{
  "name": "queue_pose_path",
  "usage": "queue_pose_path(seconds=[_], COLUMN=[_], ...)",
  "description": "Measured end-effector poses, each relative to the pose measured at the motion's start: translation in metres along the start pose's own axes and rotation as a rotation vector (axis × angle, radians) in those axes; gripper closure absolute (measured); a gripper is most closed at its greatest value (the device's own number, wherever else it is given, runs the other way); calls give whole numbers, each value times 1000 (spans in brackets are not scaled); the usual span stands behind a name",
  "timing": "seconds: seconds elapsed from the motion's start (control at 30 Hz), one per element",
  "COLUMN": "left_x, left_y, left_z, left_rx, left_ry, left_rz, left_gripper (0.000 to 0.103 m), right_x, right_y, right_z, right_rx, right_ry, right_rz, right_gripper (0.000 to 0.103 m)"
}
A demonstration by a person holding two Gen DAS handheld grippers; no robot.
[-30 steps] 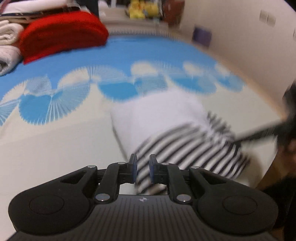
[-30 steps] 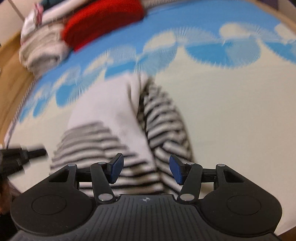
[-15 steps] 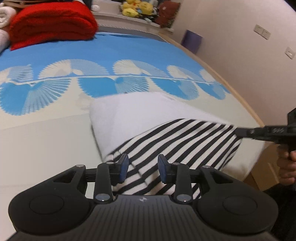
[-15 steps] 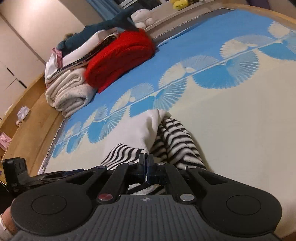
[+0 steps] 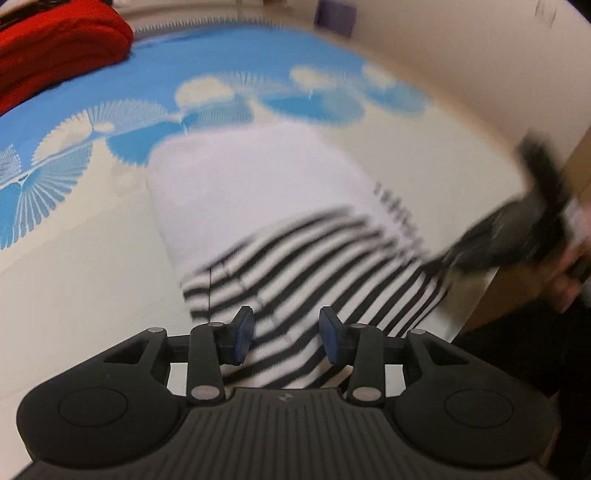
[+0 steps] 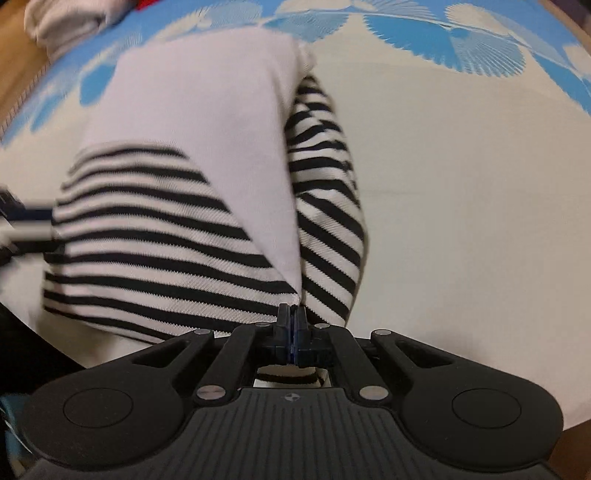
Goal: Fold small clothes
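Left gripper point(image 5: 283, 339) hovered over the striped end of the garment point(image 5: 280, 229) on the bed point(image 5: 92, 295), fingers spread and empty, while right gripper point(image 6: 292, 334) was clamped on the garment's near folded corner.

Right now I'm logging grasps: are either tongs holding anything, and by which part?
Right tongs pinch the striped garment at its near edge. Left tongs are open, holding nothing.

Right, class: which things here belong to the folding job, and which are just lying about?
In the job: striped garment; right gripper, shut on its edge; left gripper, open over it.
Lying about: red blanket; patterned bedspread; folded white fabric.
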State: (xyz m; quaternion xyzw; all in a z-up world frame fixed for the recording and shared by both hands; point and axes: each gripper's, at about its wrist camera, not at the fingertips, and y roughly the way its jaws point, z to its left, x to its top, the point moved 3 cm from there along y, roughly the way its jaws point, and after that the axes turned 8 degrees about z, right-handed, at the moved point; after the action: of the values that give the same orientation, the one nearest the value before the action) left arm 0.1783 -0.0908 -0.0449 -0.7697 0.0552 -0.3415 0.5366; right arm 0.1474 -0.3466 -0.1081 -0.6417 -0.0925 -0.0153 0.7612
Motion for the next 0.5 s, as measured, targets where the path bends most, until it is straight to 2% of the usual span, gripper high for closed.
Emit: queue_pose_path(seconds=[0.03, 0.07, 0.1, 0.13, 0.2, 0.3, 0.33, 0.4, 0.47, 0.5], left_x=[-1, -5, -13, -17, -14, -13, -12, -8, -6, -3], left_y=[5, 20, 36, 43, 42, 33, 29, 21, 11, 6], left_z=[4, 7, 7, 3, -1, 11, 15, 24, 32, 36], left_rx=[-9, 34, 86, 114, 115, 80, 66, 32, 12, 13], left_ry=[-16, -12, 21, 59, 89, 15, -2, -54, -105, -131], left_rz=[28, 114, 184, 213, 203, 189, 176, 141, 99, 74], left_gripper=[59, 58, 47, 43, 42, 42, 42, 42, 42, 42], right_x=[0, -1, 0, 1, 4, 11, 15, 25, 37, 46], right_y=[2, 2, 4, 3, -3, -23, -37, -58, -73, -74], right_z=[2, 4, 4, 3, 5, 10, 7, -4, -18, -23], right_rx=[-10, -19, -29, -31, -15, 2, 36, 125, 151, 154], right_ry=[-9, -15, -18, -12, -9, 3, 42, 145, 287, 337], right_rz=[10, 17, 26, 32, 17, -75, -147, -273, -409, -445], right_gripper=[103, 103, 103, 103, 103, 97, 85, 69, 60, 56])
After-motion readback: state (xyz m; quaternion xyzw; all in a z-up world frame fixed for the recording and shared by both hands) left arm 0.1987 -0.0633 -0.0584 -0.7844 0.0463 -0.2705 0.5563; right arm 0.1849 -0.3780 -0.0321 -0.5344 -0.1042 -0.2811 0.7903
